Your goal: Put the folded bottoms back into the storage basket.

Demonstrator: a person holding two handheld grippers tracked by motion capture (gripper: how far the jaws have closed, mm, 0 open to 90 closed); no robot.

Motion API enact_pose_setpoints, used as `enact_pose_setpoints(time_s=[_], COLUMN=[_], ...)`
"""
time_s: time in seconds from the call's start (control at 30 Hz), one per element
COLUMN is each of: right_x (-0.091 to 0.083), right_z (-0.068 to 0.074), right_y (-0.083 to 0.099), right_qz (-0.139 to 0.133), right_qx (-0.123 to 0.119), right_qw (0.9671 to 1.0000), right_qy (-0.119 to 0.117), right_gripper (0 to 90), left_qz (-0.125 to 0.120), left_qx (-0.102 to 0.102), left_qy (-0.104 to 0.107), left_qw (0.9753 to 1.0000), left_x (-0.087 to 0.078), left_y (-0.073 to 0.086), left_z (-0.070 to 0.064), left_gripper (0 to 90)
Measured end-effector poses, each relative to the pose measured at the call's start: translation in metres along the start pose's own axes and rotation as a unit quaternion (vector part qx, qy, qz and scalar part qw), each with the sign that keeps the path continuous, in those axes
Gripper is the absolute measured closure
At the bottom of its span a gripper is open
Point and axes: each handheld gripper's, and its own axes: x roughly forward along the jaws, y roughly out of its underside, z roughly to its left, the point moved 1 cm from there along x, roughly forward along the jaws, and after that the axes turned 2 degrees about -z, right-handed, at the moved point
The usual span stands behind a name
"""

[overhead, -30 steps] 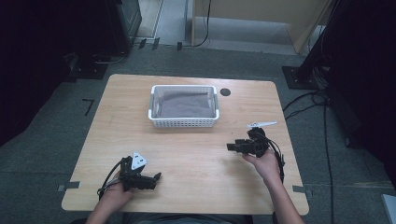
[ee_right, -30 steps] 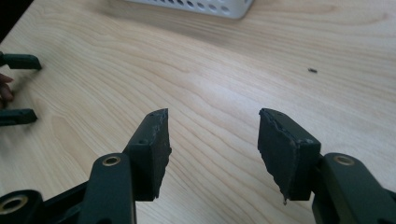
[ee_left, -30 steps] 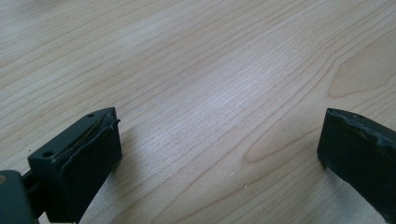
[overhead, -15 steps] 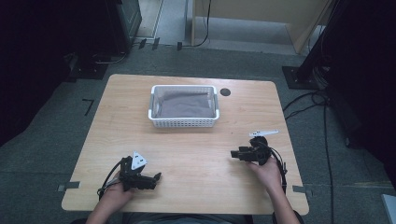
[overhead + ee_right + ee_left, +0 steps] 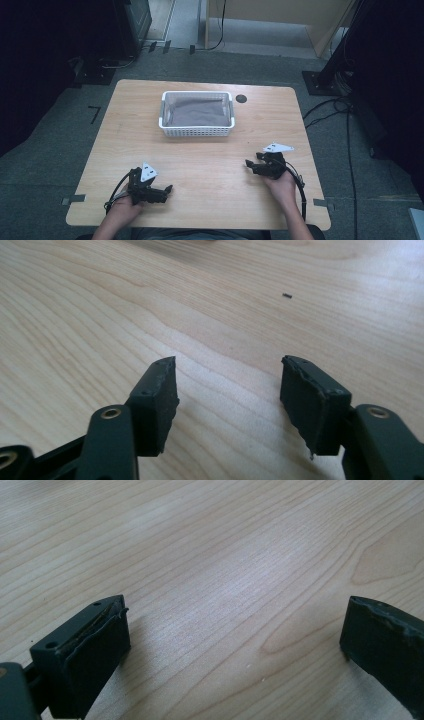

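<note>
Pale wood grain runs across the desk (image 5: pixel 210 160), which carries a white plastic basket (image 5: pixel 196 114) toward its far side, with a grey cloth (image 5: pixel 197 111) lying inside it. Just beyond the basket's right corner a small dark round hole (image 5: pixel 241 98) sits in the desktop. The left gripper (image 5: pixel 167 190) rests low at the near left part of the desk, held in the person's left hand (image 5: pixel 125 209); its jaws stand wide apart over bare wood with nothing between them. The right gripper (image 5: pixel 248 164) lies at the near right, held in the right hand (image 5: pixel 281 186), well apart from the basket; its jaws are also apart and hold nothing. A tiny dark speck (image 5: pixel 287 295) lies on the wood ahead of the right gripper
</note>
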Motion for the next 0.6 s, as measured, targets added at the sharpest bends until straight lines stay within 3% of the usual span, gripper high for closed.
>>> enact_pose_setpoints(time_s=[0.07, 0.23, 0.6], right_x=[0.0018, 0.0038, 0.0038], right_z=[0.0022, 0.0087, 0.0086], right_y=[0.0037, 0.0040, 0.0039], right_qz=[-0.014, -0.008, -0.007], right_qx=[-0.018, -0.046, -0.042], right_qw=[0.9997, 0.9983, 0.9984], right_qy=[0.010, 0.035, 0.036], right_gripper=[37.0, 36.2, 34.9], left_qz=[0.000, 0.000, 0.000], left_qx=[0.001, 0.000, 0.000], left_qy=[0.000, 0.000, 0.000], left_qw=[1.0000, 1.0000, 1.0000], left_x=[0.0000, 0.0000, 0.0000], left_y=[0.0000, 0.0000, 0.0000], left_z=[0.0001, 0.0000, -0.0001], left_gripper=[0.0, 0.0, 0.0])
